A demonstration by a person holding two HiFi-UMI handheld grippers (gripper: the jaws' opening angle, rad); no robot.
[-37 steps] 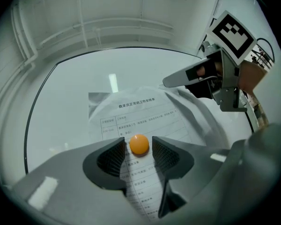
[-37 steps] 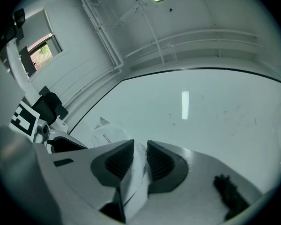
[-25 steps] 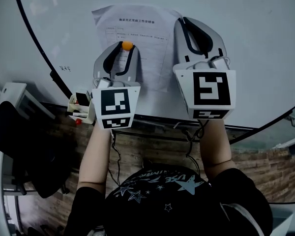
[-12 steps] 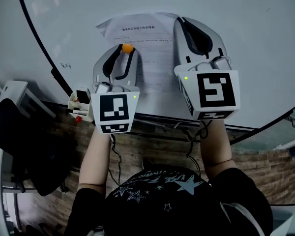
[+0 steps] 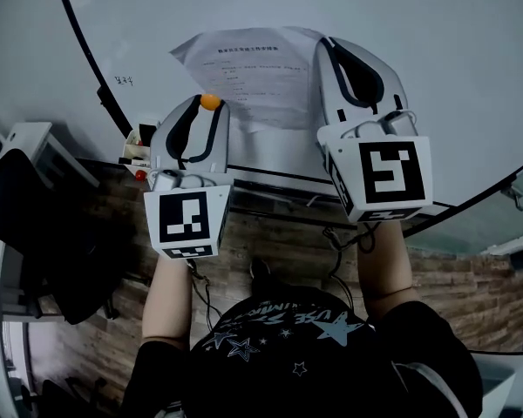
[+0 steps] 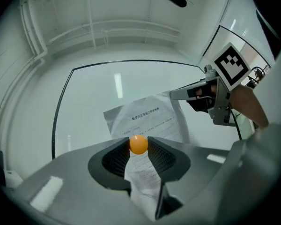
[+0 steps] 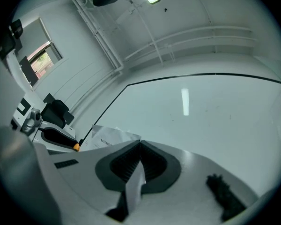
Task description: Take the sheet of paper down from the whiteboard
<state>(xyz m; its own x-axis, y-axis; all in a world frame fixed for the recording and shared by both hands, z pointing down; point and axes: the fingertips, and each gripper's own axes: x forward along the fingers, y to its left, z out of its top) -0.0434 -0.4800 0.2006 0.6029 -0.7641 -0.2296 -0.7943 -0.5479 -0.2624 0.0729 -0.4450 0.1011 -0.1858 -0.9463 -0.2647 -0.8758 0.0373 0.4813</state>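
Orange is the one bright note: a small orange ball (image 6: pixel 138 145) sits pinched between the jaw tips of the left hand-held gripper (image 5: pixel 208 104), in front of the lower part of the sheet of paper (image 5: pixel 253 72). The jaws are clenched on the ball. In the gap below it the printed sheet shows, running down towards the camera.

The right hand-held gripper (image 7: pixel 139 144) is clamped tight on the sheet's right edge, with a strip of paper running out from between its closed pads.

The sheet itself hangs before the whiteboard (image 5: pixel 444 50), between the two grippers, with its printed side to the person. It is creased and bowed, and its top corners curl (whether any part of it touches the board cannot be told).

From the head camera, both grippers point up at the board side by side, the left lower in the picture than the right. Each shows its marker cube (image 5: pixel 185 223). They are held by a person in a dark shirt with stars (image 5: pixel 288 347).

At the board's lower left edge a small holder (image 5: pixel 137 144) with red items sits just beside the left gripper. Wood-patterned flooring (image 5: pixel 279 246) lies below.
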